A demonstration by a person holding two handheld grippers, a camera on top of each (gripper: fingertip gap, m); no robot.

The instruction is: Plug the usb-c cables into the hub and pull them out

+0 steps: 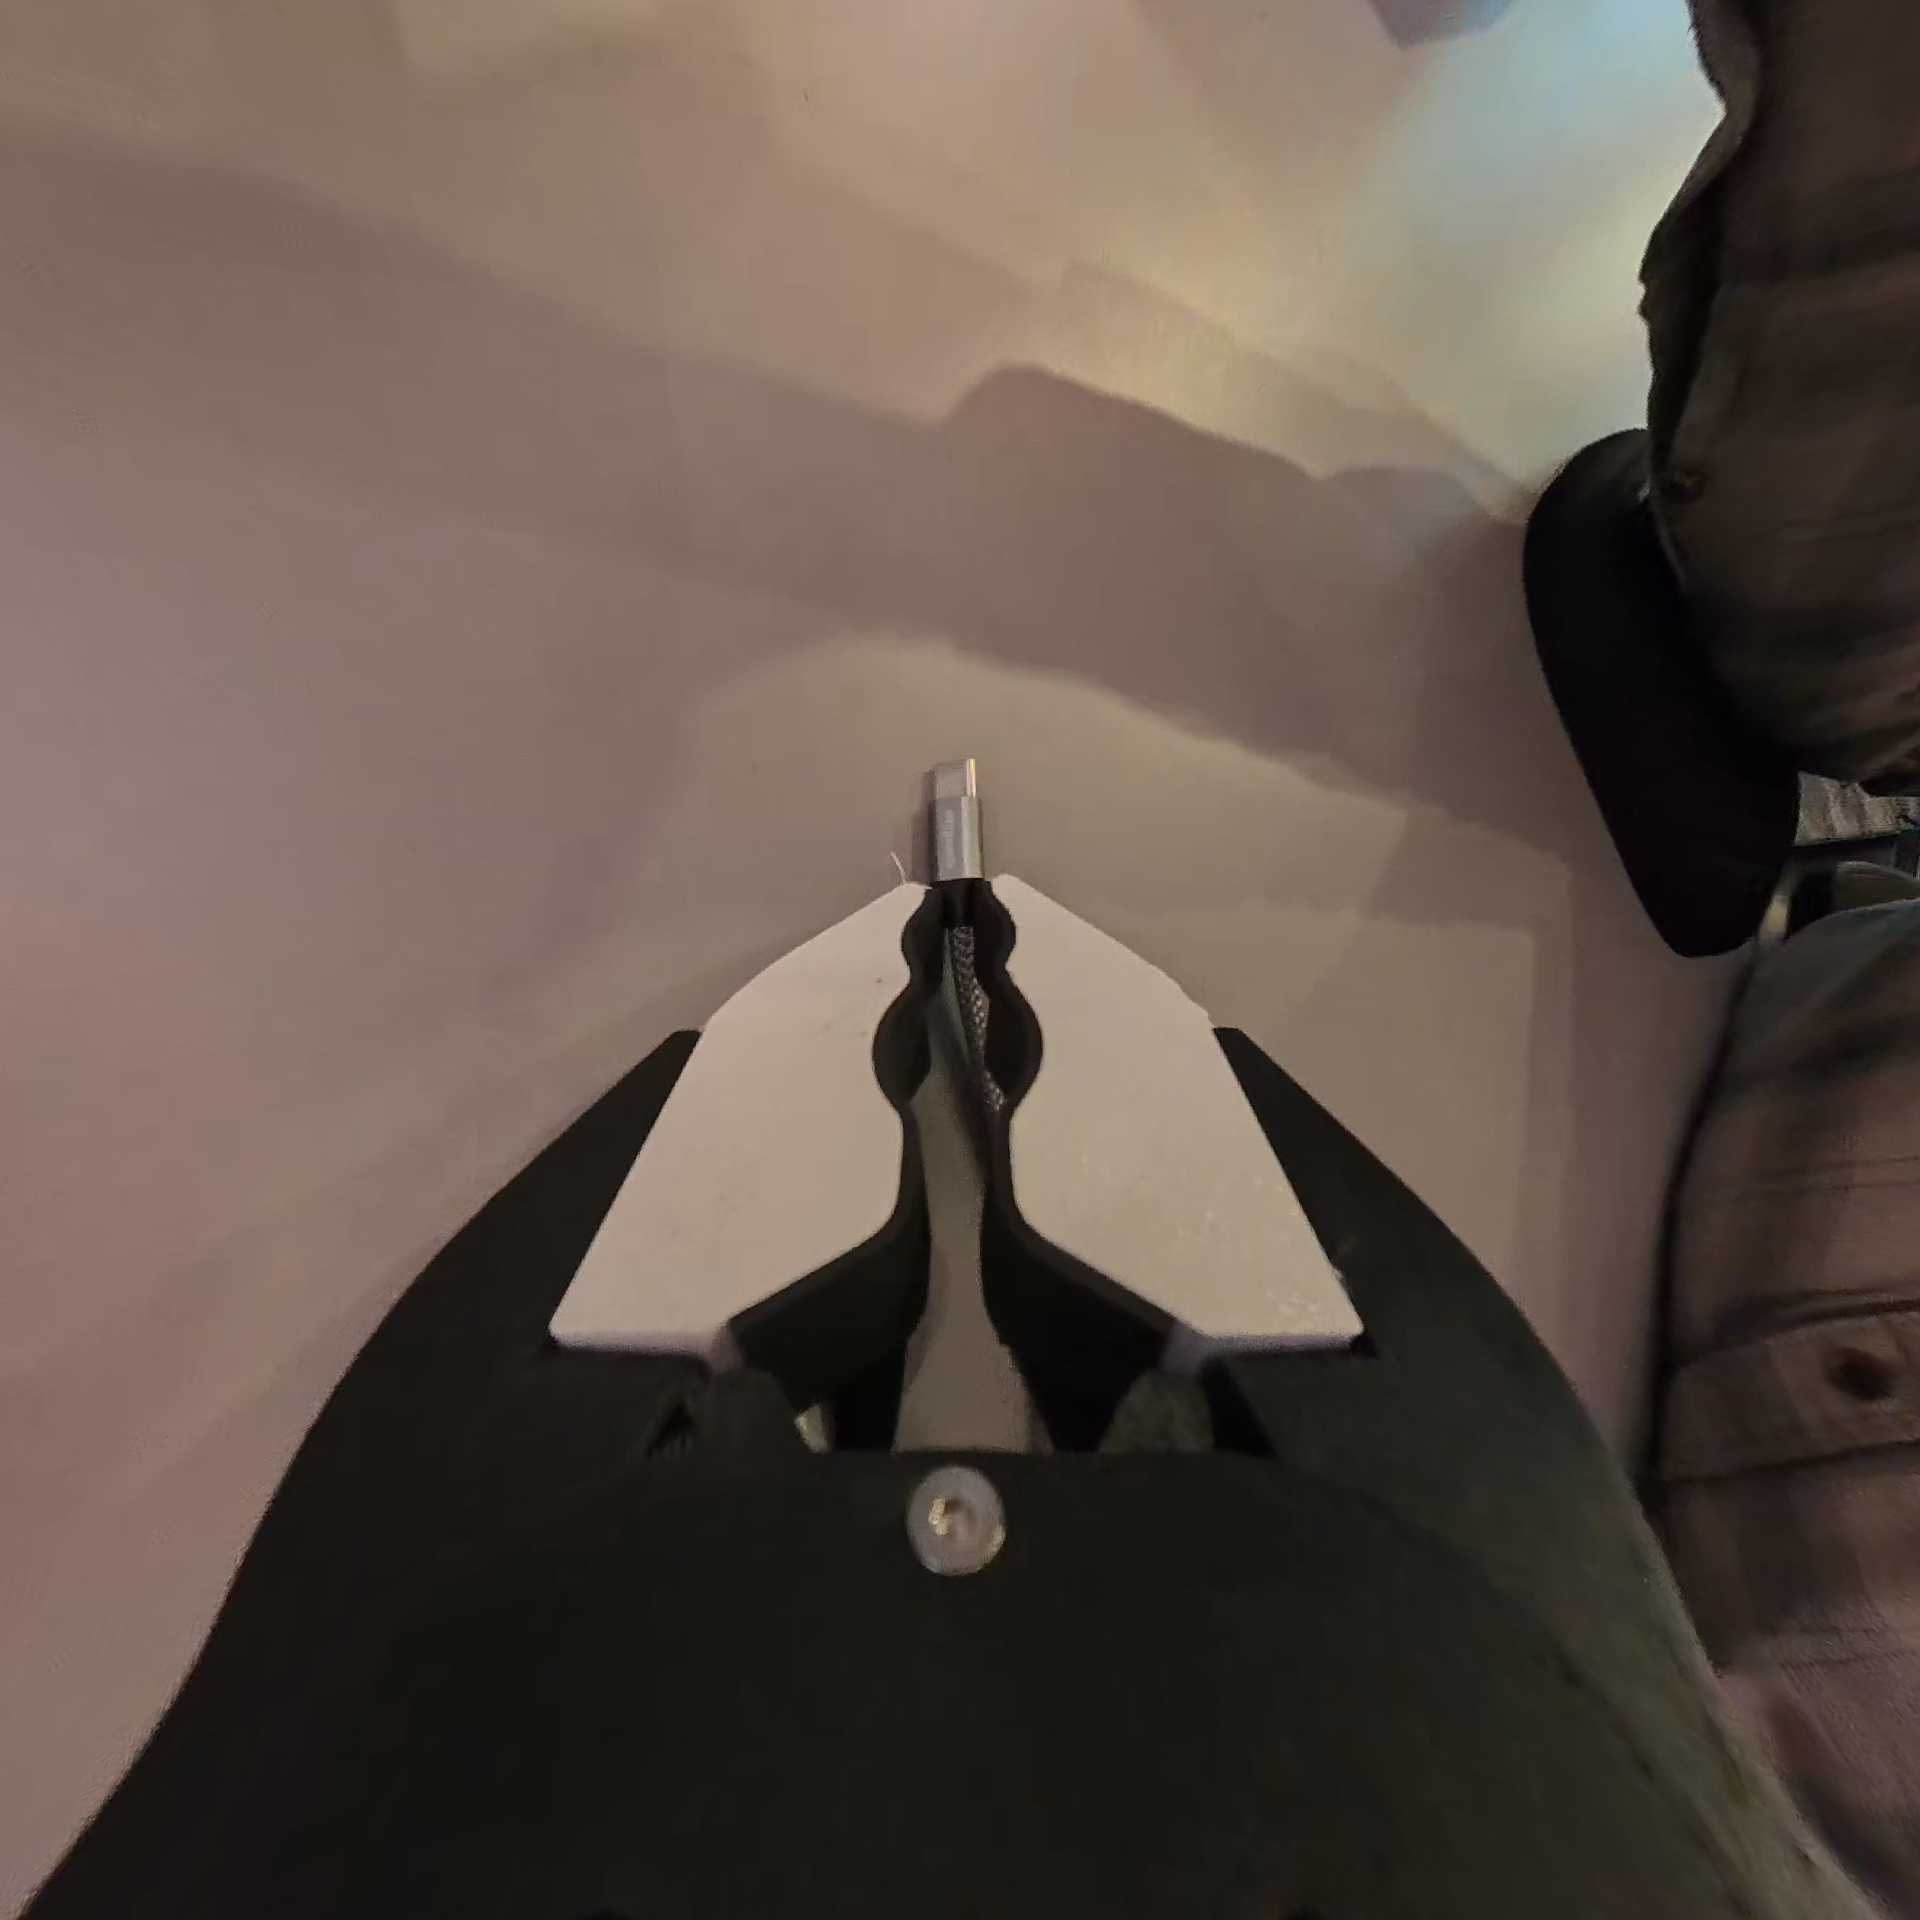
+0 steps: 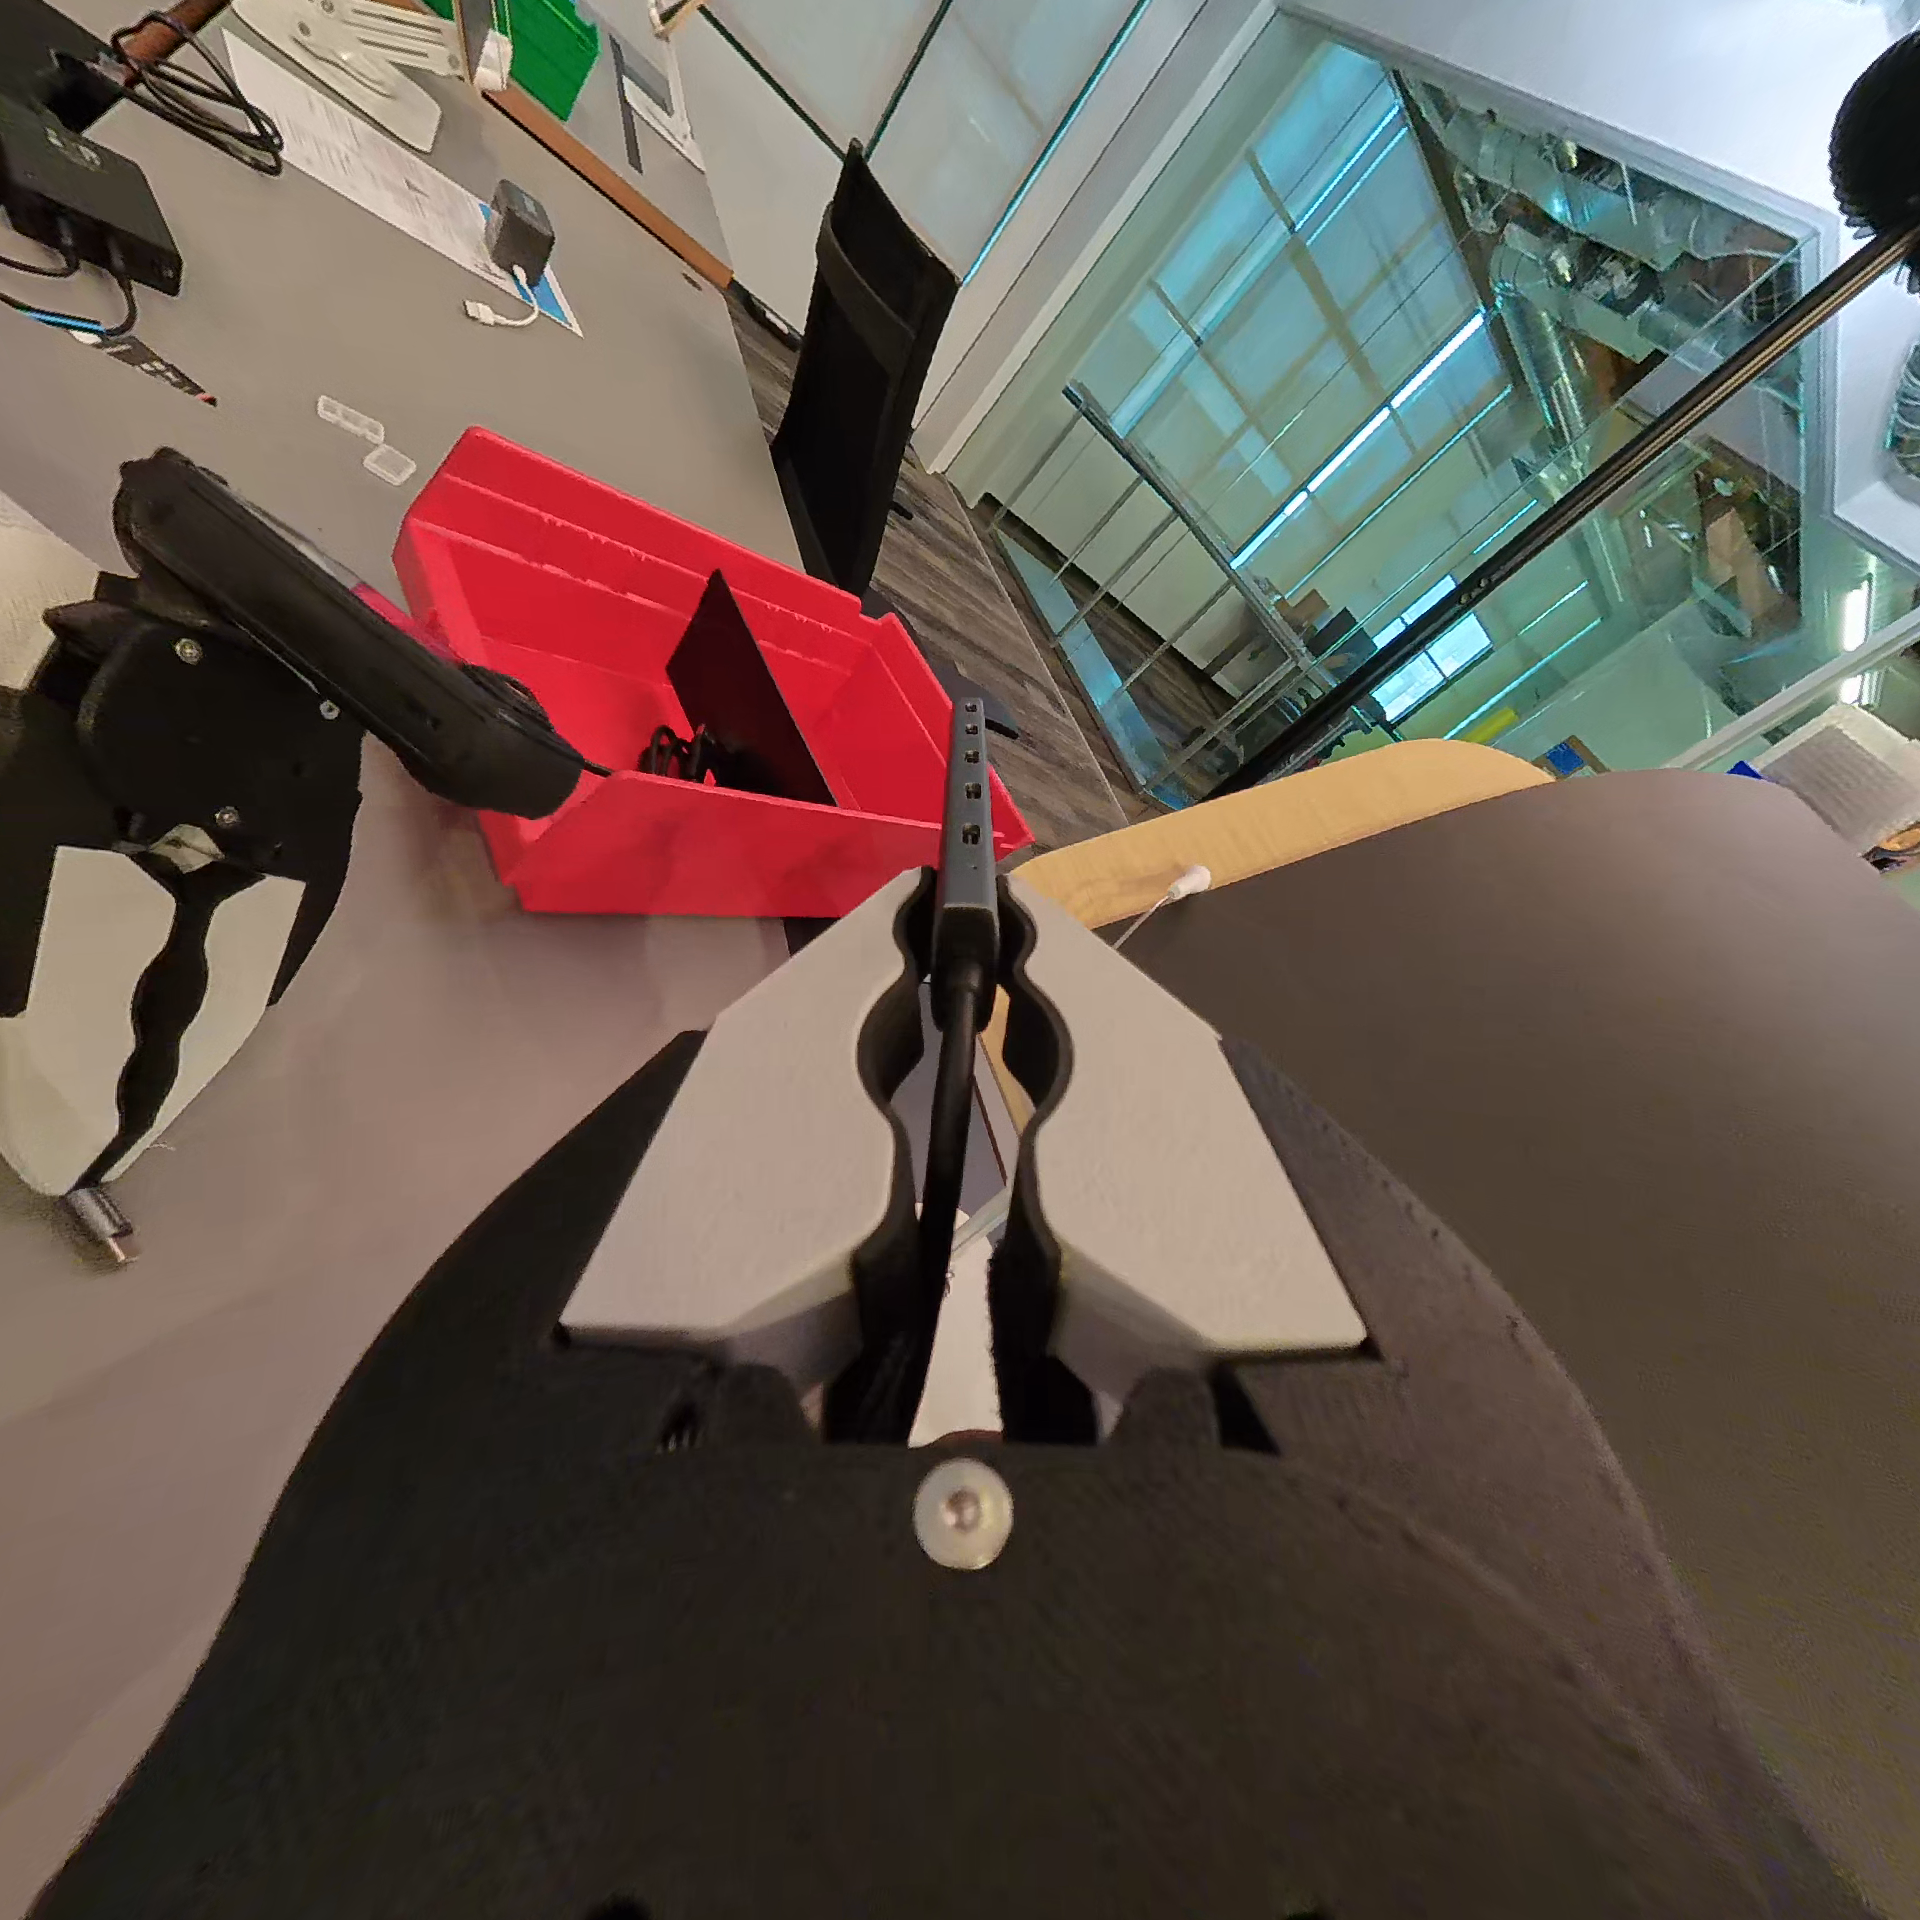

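My left gripper point(image 1: 954, 883) pinches the cable point(image 1: 971, 1023), plug point(image 1: 951, 836) at frame centre; right gripper point(image 2: 961, 894) clamps the hub point(image 2: 966, 800) edge-on, seemingly well apart, so a skewed approach could jam the plug.

Office-lab: grey desk point(image 2: 312, 312), glass partitions point(image 2: 1351, 364), red parts bin point(image 2: 665, 852), electronics.

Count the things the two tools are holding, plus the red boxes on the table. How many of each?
USB-C cable plugs: 1, in the left tool, silver plug sticking out past its tips.
Hubs: 1, thin grey hub edge-on in the right tool.
Red boxes: 1, open red bin on the grey table.
Total: 3.
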